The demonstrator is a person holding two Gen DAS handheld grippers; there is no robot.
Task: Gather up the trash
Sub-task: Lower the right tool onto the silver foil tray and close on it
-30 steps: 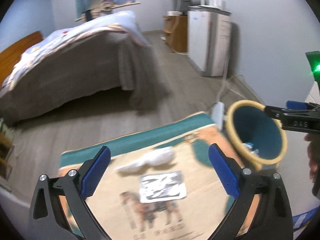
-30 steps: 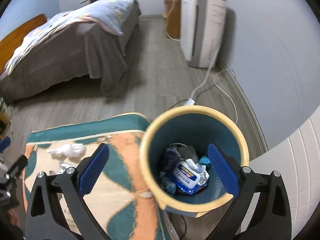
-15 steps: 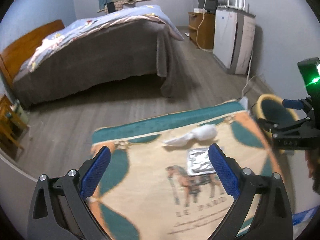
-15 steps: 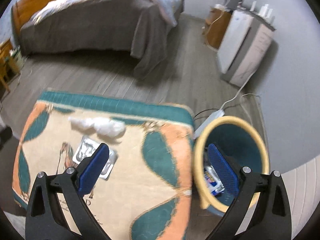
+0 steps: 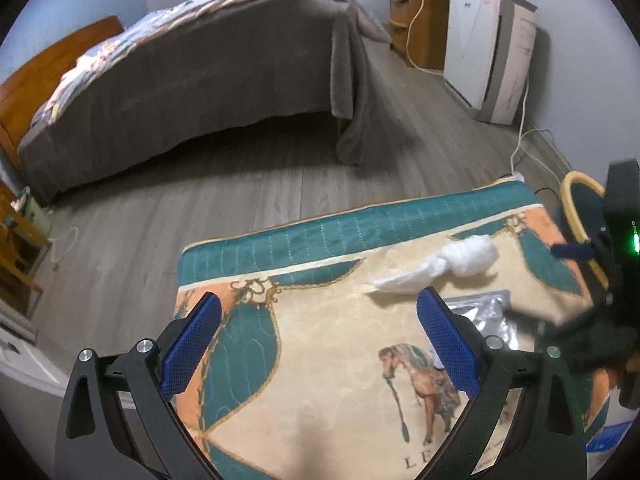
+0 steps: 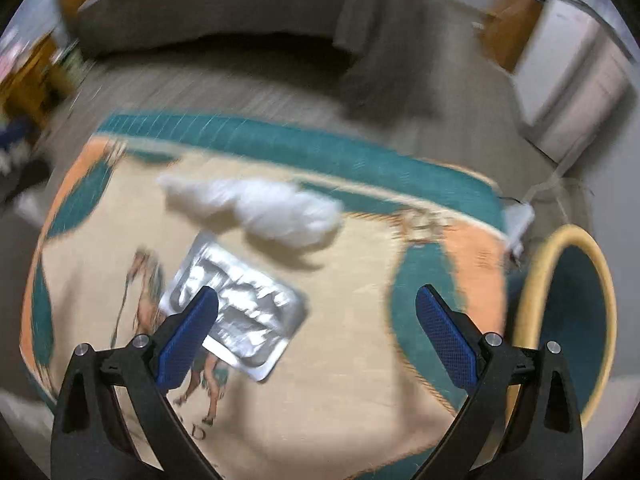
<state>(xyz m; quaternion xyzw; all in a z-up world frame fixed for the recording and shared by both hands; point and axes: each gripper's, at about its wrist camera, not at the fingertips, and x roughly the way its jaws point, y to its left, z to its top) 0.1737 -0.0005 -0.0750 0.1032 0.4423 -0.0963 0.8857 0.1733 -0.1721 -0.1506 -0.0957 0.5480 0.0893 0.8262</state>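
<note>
While both sets of jaws hang wide apart with nothing in them, here's the layout near to far:

Left gripper: jaws spread open, empty, over the near left part of the patterned cloth.

Right gripper: jaws open too, gripping nothing; its view is pretty motion-blurred.

Cloth: beige, teal and orange with a horse print, covering the tabletop under both grippers.

Foil pack: crinkled silver blister sheet lying flat on the cloth, its near corner just behind the right gripper's left fingertip. From the left wrist view it sits right beyond that gripper's right jaw.

Tissue: crumpled white wad on the cloth, just past the foil pack, not touching the jaws.

Trash bin: yellow rim, teal inside, off the cloth's edge to the right of the right jaws.

Bed: well beyond the tabletop across the wood floor, grey cover hanging down.

White appliance: far right by the wall.
</note>
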